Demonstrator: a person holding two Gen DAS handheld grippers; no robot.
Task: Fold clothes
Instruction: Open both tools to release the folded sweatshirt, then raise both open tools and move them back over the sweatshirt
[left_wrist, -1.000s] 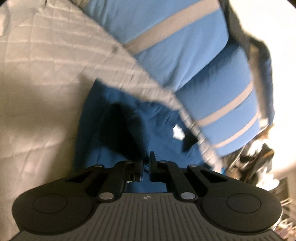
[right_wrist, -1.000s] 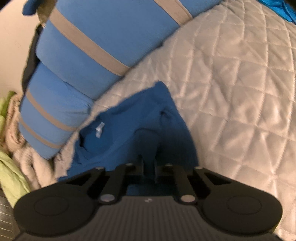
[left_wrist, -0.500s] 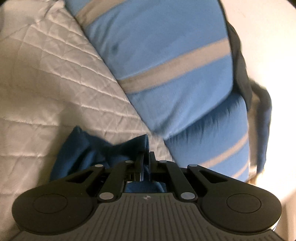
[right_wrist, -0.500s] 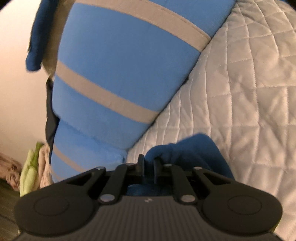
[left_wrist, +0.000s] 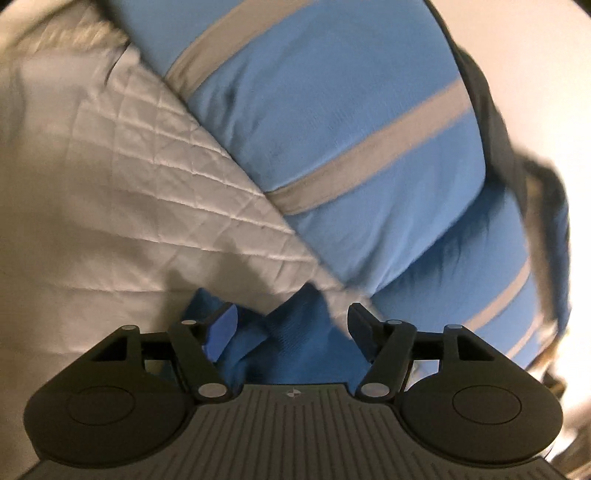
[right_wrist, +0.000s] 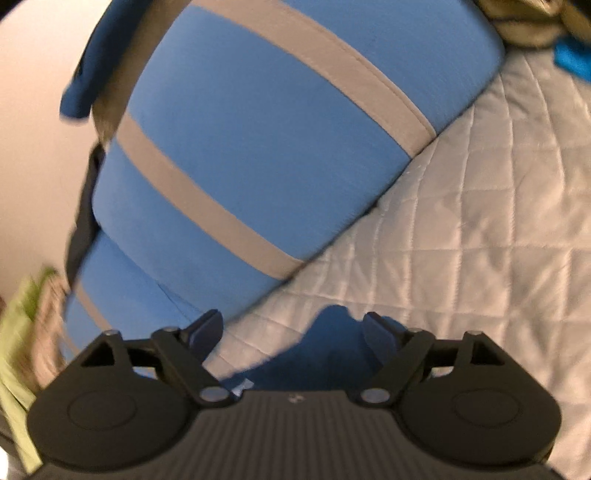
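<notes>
The dark blue knit garment (left_wrist: 295, 343) is lying bunched on the white quilted bedspread (left_wrist: 122, 206) below both tools, the left gripper (left_wrist: 291, 325) and right gripper (right_wrist: 291, 332) opening and gripping nothing, suggesting one fold is being laid down, with smoothing left.
</notes>
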